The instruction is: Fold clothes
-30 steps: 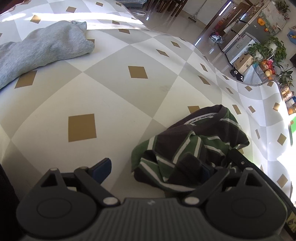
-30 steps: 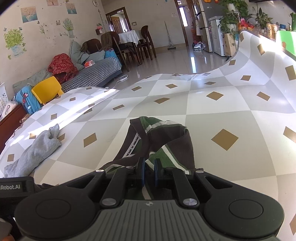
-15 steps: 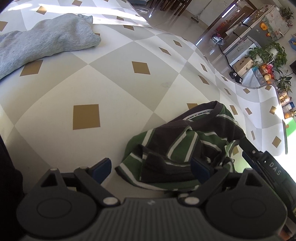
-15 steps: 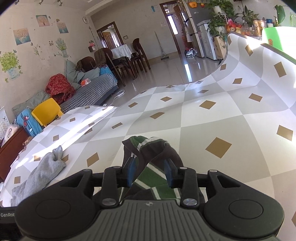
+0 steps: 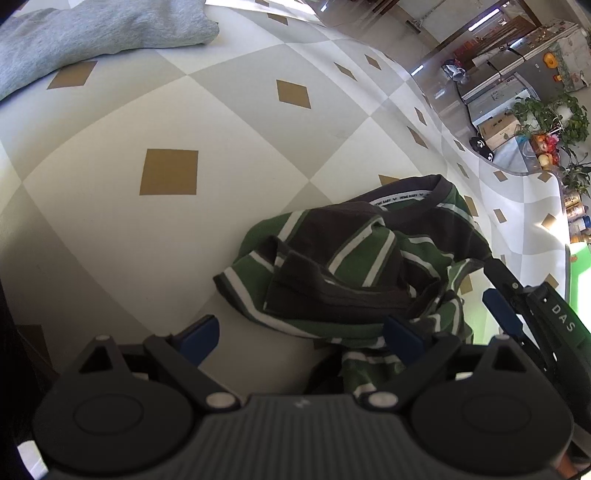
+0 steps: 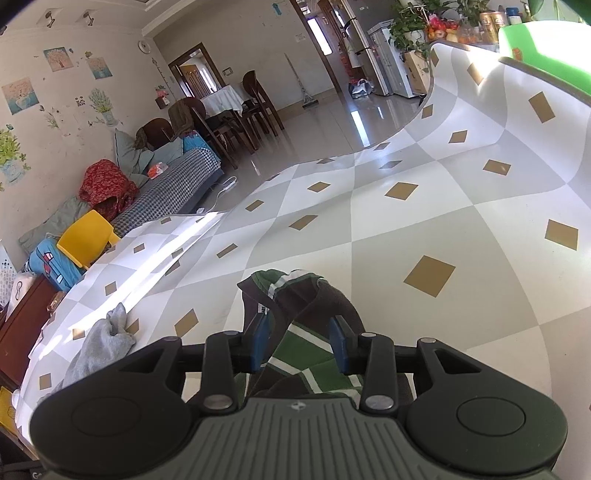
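Note:
A crumpled green, brown and white striped shirt [image 5: 354, 266] lies in a heap on the checked tablecloth [image 5: 170, 110]. My left gripper [image 5: 301, 338] is open, its blue pads wide apart at the heap's near edge. My right gripper [image 6: 300, 341] is open just above the shirt [image 6: 310, 354], with cloth between the pads but not pinched. The right gripper also shows at the right edge of the left wrist view [image 5: 524, 310]. A grey garment [image 5: 85, 33] lies at the far left, and also shows in the right wrist view [image 6: 99, 350].
The checked cloth [image 6: 424, 206] covers the whole table and curls up at the far right edge. Beyond the table are a sofa [image 6: 173, 177], a yellow chair [image 6: 86, 238], a dining set [image 6: 229, 110] and plants [image 5: 554, 122].
My right gripper has opened and let go of the shirt, which has dropped into a heap. My left gripper has moved closer to the heap and stays open.

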`<action>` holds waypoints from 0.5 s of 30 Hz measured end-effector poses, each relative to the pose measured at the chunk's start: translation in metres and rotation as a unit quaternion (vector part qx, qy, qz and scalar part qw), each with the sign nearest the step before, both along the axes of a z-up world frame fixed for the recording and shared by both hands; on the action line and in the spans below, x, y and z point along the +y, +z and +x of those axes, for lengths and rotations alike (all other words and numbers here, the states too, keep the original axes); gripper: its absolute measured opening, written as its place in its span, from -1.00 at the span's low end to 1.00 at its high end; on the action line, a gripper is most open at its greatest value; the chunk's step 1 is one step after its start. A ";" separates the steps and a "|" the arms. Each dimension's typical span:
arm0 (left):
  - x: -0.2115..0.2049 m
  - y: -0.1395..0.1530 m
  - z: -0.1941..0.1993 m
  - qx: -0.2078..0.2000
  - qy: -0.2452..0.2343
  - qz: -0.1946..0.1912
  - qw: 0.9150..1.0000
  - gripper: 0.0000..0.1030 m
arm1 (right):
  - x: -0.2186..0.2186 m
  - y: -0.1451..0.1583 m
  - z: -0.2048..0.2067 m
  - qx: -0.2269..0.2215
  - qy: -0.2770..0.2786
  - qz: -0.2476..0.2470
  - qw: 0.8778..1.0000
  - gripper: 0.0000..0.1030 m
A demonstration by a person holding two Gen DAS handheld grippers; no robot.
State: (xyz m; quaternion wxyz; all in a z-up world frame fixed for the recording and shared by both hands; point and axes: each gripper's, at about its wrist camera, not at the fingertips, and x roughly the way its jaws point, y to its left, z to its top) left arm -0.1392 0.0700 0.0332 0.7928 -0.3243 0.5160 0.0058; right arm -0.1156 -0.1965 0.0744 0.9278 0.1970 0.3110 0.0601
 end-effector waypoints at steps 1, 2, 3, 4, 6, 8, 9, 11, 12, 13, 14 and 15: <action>-0.001 -0.001 0.001 0.002 0.002 -0.002 1.000 0.86 | 0.000 0.001 0.000 0.000 0.000 0.000 1.000 -0.30; -0.002 -0.002 0.002 0.003 0.003 -0.004 1.000 0.86 | 0.000 0.001 -0.001 0.000 0.000 0.001 1.000 -0.30; -0.004 -0.004 0.004 0.005 0.005 -0.005 1.000 0.86 | 0.000 0.002 -0.001 -0.001 0.001 0.001 1.000 -0.30; -0.005 -0.005 0.005 0.005 0.004 -0.005 1.000 0.86 | 0.001 0.002 -0.001 0.000 0.001 0.002 1.000 -0.30; -0.007 -0.009 0.007 0.010 0.004 -0.003 1.000 0.86 | 0.001 0.001 0.000 0.004 0.000 0.001 1.000 -0.29; -0.009 -0.015 0.010 0.018 0.003 -0.006 1.000 0.72 | 0.003 -0.001 0.001 0.010 0.001 0.000 1.000 -0.28; -0.010 -0.018 0.011 0.020 0.004 -0.009 1.000 0.64 | 0.004 -0.003 0.002 0.015 0.005 -0.002 1.000 -0.28; -0.013 -0.019 0.015 0.015 -0.002 -0.002 1.000 0.61 | 0.007 -0.009 0.005 0.029 0.015 -0.007 0.999 -0.28; -0.016 -0.017 0.017 0.008 -0.010 0.009 1.000 0.50 | 0.007 -0.013 0.007 0.036 0.018 -0.009 0.999 -0.28; -0.019 -0.015 0.020 0.000 -0.019 0.024 1.000 0.27 | 0.008 -0.016 0.009 0.043 0.020 -0.012 0.999 -0.27; -0.022 -0.012 0.024 -0.008 -0.027 0.041 0.999 0.16 | 0.008 -0.019 0.011 0.050 0.021 -0.013 0.998 -0.27; -0.023 -0.011 0.027 -0.014 -0.032 0.052 0.998 -0.02 | 0.008 -0.022 0.012 0.055 0.022 -0.014 0.998 -0.27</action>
